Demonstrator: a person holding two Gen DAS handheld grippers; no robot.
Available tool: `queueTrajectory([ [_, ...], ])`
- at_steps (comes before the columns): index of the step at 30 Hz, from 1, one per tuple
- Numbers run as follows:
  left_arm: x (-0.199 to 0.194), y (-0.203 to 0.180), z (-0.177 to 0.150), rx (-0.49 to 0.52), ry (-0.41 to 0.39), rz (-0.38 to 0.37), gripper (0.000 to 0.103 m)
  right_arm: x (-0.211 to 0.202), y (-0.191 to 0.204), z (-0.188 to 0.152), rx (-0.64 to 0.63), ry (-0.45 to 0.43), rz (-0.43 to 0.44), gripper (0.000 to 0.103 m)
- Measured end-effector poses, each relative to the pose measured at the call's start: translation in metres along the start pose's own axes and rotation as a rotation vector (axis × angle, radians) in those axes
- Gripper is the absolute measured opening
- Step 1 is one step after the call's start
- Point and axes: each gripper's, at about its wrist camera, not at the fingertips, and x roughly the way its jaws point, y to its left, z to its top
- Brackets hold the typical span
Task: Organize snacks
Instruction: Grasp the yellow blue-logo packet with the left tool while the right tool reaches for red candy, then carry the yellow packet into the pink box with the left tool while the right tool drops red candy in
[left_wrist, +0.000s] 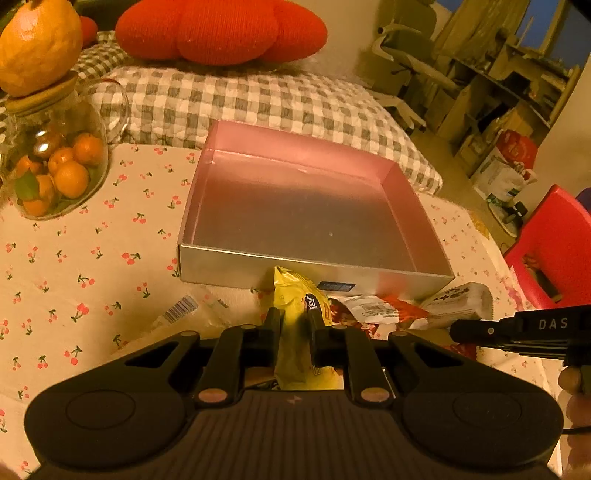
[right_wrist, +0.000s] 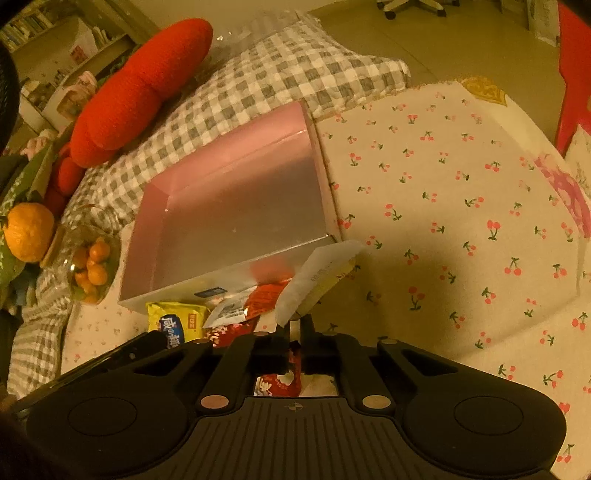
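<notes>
An empty pink-lined box (left_wrist: 314, 206) sits on the cherry-print tablecloth; it also shows in the right wrist view (right_wrist: 236, 218). My left gripper (left_wrist: 295, 317) is shut on a yellow snack packet (left_wrist: 295, 314), just in front of the box's near wall. My right gripper (right_wrist: 294, 326) is shut on a white snack packet (right_wrist: 317, 273) and holds it tilted up by the box's near right corner. The yellow packet (right_wrist: 177, 319) and a red-and-white packet (right_wrist: 243, 306) lie along the box front. The right gripper's finger (left_wrist: 517, 328) shows at the right of the left wrist view.
A glass jar of small oranges (left_wrist: 55, 162) with a large orange on its lid (left_wrist: 37, 44) stands left of the box. A checked cushion (left_wrist: 240, 96) and red pillow (left_wrist: 221, 29) lie behind. A red chair (left_wrist: 554, 240) is at the right. A barcoded wrapper (left_wrist: 181, 308) lies near left.
</notes>
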Motion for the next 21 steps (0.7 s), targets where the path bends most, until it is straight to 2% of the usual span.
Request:
queueTrajectory([
  [4, -0.004, 0.000, 0.001, -0.005, -0.009, 0.000, 0.013, -0.004, -0.004, 0.001, 0.019, 0.002, -0.006, 0.005],
  [5, -0.005, 0.000, 0.001, -0.006, -0.012, 0.000, 0.013, -0.004, -0.006, 0.001, 0.022, 0.001, -0.010, 0.007],
  [6, -0.005, 0.000, 0.001, -0.005, -0.013, 0.000, 0.013, -0.005, -0.008, 0.002, 0.029, -0.001, -0.015, 0.013],
  [8, -0.007, 0.000, 0.001, -0.002, -0.012, -0.002, 0.013, -0.005, -0.013, 0.003, 0.055, 0.009, -0.008, 0.015],
  [10, -0.006, 0.000, 0.000, -0.002, -0.003, 0.000, 0.013, 0.001, -0.017, 0.002, 0.079, 0.058, 0.005, 0.031],
  [11, -0.005, 0.001, 0.000, -0.003, 0.003, 0.003, 0.013, 0.003, -0.018, 0.001, 0.081, 0.070, 0.001, 0.034],
  [13, -0.004, 0.002, -0.001, -0.007, 0.012, 0.005, 0.013, 0.007, -0.015, -0.002, 0.048, 0.084, -0.019, 0.045],
  [16, -0.005, 0.003, -0.001, -0.015, 0.012, 0.006, 0.013, 0.015, -0.008, -0.007, -0.013, 0.111, -0.042, 0.056],
  [21, -0.008, 0.005, -0.001, -0.020, 0.004, 0.012, 0.013, 0.025, 0.005, -0.017, -0.101, 0.123, -0.077, 0.059],
])
